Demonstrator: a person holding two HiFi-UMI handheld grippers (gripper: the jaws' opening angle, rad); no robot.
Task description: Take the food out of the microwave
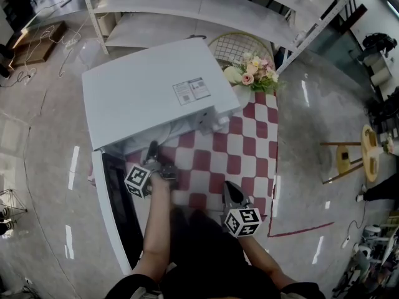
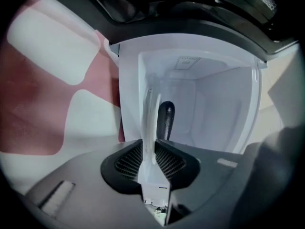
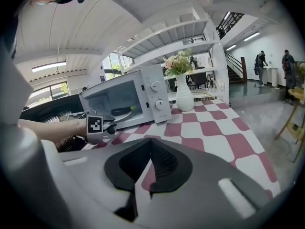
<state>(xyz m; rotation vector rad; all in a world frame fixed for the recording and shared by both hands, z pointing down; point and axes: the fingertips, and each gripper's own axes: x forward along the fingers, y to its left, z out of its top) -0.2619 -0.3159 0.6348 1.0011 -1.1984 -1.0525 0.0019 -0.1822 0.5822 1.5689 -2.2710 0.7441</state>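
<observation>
The left gripper (image 2: 153, 151) reaches into the open microwave (image 1: 149, 92). Its fingers pinch the white plate (image 2: 151, 113) holding the dark food (image 2: 166, 120). The right gripper (image 3: 148, 163) waits outside the microwave, fingers closed on nothing.

the microwave (image 1: 156, 92) at upper left of the head view has a smooth white shell with a soft sheen, and a paper label (image 1: 190, 91) on top. its inside wall (image 2: 214, 109) looks glossy white. the plate (image 2: 150, 128) edge is white and shiny, like glazed ceramic. the checked tablecloth (image 1: 249, 161) looks matt. the grey floor (image 1: 50, 136) is polished and mirrors the lights. the stool (image 1: 369, 147) at right looks like pale wood. the vase (image 3: 183, 99) is glossy white.
</observation>
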